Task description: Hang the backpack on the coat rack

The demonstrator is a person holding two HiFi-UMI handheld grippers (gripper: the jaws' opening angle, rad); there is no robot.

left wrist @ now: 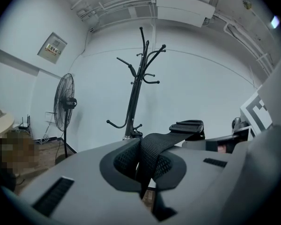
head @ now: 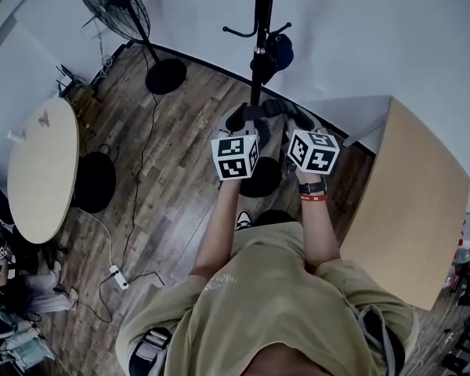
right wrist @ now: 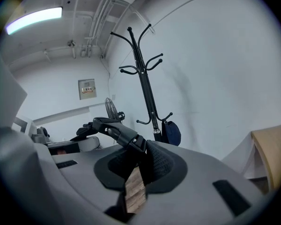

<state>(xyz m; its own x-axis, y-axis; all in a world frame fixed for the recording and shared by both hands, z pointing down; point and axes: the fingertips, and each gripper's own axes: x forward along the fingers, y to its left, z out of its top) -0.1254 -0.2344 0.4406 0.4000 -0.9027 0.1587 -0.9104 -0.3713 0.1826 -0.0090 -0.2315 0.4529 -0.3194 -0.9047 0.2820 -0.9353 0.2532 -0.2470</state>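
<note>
The black coat rack (head: pixel 260 22) stands straight ahead by the white wall, its hooks (left wrist: pixel 143 62) bare at the top. Both grippers are held side by side in front of its pole. My left gripper (head: pixel 239 120) is shut on a black webbing backpack strap (left wrist: pixel 150 153) that runs to a buckle (left wrist: pixel 189 125). My right gripper (head: pixel 298 120) is shut on the strap (right wrist: pixel 152 158) just behind a black buckle (right wrist: pixel 114 130). The backpack's body is hidden below the grippers and arms.
A dark blue bag (right wrist: pixel 171 132) hangs on a low hook of the rack. A standing fan (head: pixel 113 2) is at the far left, a round table (head: pixel 43 167) at the left, a wooden tabletop (head: pixel 411 202) at the right. A cable and power strip (head: pixel 119 276) lie on the floor.
</note>
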